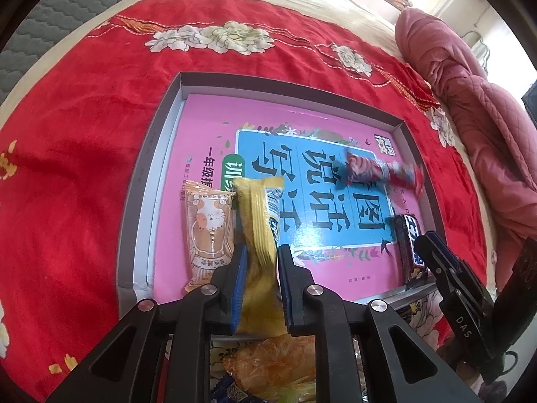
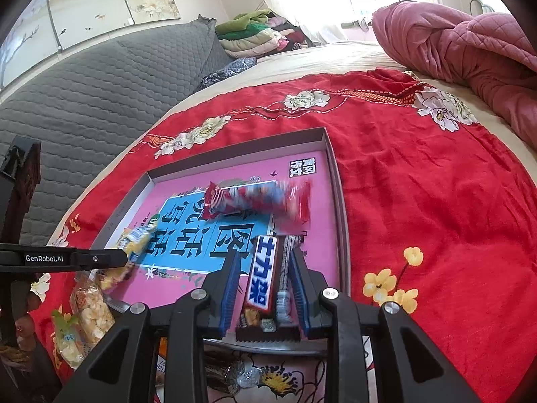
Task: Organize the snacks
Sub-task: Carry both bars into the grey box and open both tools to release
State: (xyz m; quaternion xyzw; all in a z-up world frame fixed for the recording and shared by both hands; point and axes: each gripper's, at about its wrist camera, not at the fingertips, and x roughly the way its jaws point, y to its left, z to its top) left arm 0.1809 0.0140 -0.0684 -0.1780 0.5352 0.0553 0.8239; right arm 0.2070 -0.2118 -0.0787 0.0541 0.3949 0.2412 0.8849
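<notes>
A shallow grey tray (image 1: 161,154) (image 2: 332,174) lies on the bed with a pink and blue book flat inside it. My left gripper (image 1: 264,250) (image 2: 124,255) is shut on a yellow snack packet (image 1: 258,221) (image 2: 134,241) at the tray's near left. Beside the yellow packet, an orange packet with a cat print (image 1: 208,228) lies in the tray. My right gripper (image 2: 265,255) (image 1: 426,238) is shut on a dark chocolate bar (image 2: 263,275) (image 1: 407,245) at the tray's near right. A red striped packet (image 1: 379,171) (image 2: 255,198) appears blurred farther back over the book.
A red flowered blanket (image 2: 419,201) covers the bed under the tray. A pink quilt (image 2: 470,43) is bunched at the right, and a grey padded cushion (image 2: 100,84) stands at the left. Loose snack packets (image 2: 90,315) (image 1: 275,362) lie in front of the tray's near edge.
</notes>
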